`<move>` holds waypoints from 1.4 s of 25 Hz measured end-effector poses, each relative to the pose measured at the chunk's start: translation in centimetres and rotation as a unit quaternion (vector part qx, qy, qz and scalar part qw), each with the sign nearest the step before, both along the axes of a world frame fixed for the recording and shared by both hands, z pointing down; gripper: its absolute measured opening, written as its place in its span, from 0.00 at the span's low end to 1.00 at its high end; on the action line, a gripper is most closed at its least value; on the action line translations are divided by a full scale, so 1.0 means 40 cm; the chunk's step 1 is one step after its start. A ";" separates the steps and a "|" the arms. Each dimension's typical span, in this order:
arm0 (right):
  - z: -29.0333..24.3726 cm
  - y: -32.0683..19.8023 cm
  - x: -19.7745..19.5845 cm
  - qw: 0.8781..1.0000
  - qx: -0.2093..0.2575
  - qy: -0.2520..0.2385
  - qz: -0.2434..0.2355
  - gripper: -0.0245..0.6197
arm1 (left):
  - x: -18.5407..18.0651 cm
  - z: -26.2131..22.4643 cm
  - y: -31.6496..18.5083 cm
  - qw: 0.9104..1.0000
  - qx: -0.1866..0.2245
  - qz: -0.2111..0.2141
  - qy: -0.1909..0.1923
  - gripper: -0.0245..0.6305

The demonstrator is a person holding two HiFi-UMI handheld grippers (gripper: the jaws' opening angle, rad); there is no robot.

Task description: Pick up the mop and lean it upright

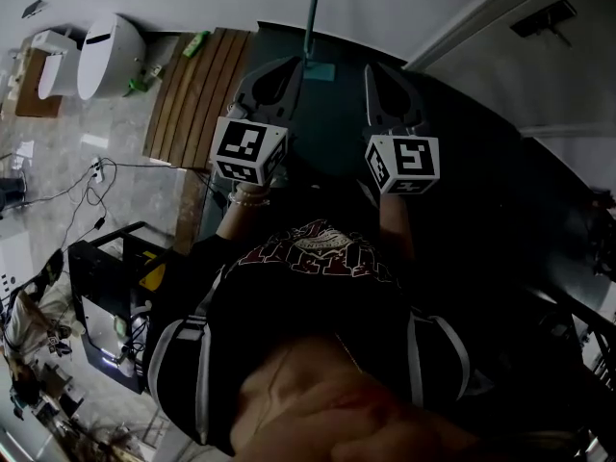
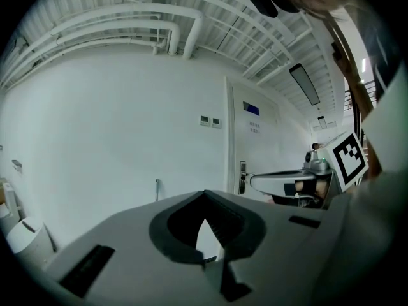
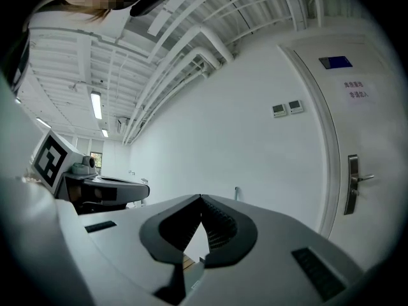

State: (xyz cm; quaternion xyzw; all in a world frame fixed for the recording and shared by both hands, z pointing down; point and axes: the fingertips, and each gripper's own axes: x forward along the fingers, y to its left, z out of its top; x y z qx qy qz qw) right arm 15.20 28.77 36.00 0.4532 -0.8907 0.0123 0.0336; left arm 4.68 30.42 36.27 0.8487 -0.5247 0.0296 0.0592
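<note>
White wall (image 1: 404, 3) backs the mop (image 1: 314, 12), seen between the left gripper (image 1: 286, 65) and right gripper (image 1: 373, 73), both clenched empty.

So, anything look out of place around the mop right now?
Nothing odd at the mop: its pole seems to lean against the wall. The only untidy thing is loose cables sprawled over the floor on the left.

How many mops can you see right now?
1. The mop is straight ahead in the head view: its teal handle runs up in front of the white wall, its foot between the left gripper and right gripper. The person's body hides some floor.
</note>
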 end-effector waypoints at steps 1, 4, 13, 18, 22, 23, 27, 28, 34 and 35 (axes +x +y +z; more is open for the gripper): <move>0.000 -0.016 -0.012 1.000 0.000 -0.002 0.002 0.07 | -0.011 0.000 -0.016 1.000 0.001 0.002 0.001 0.11; 0.001 -0.066 -0.052 1.000 -0.001 -0.004 0.005 0.07 | -0.044 0.004 -0.069 1.000 -0.001 0.008 0.003 0.11; 0.009 -0.207 -0.174 1.000 -0.007 0.000 0.018 0.07 | -0.139 0.021 -0.219 0.999 -0.010 0.032 0.002 0.11; 0.013 -0.275 -0.237 1.000 -0.005 0.006 0.028 0.07 | -0.200 0.020 -0.287 0.999 -0.007 0.043 0.005 0.11; 0.016 -0.323 -0.265 0.999 -0.009 0.003 0.044 0.07 | -0.219 0.018 -0.333 0.998 -0.007 0.061 0.000 0.11; 0.018 -0.331 -0.271 0.999 -0.012 0.003 0.048 0.07 | -0.222 0.018 -0.341 0.998 -0.007 0.066 -0.002 0.11; 0.024 -0.364 -0.293 0.998 -0.018 0.007 0.052 0.07 | -0.237 0.017 -0.378 0.997 -0.007 0.073 0.000 0.11; 0.024 -0.372 -0.293 0.998 -0.017 0.008 0.054 0.07 | -0.240 0.017 -0.388 0.997 -0.007 0.073 0.001 0.11; 0.023 -0.454 -0.281 0.998 -0.017 0.012 0.056 0.07 | -0.244 0.020 -0.469 0.998 -0.010 0.065 0.002 0.11; 0.025 -0.474 -0.279 0.998 -0.018 0.012 0.053 0.07 | -0.241 0.021 -0.487 0.998 -0.010 0.063 0.002 0.11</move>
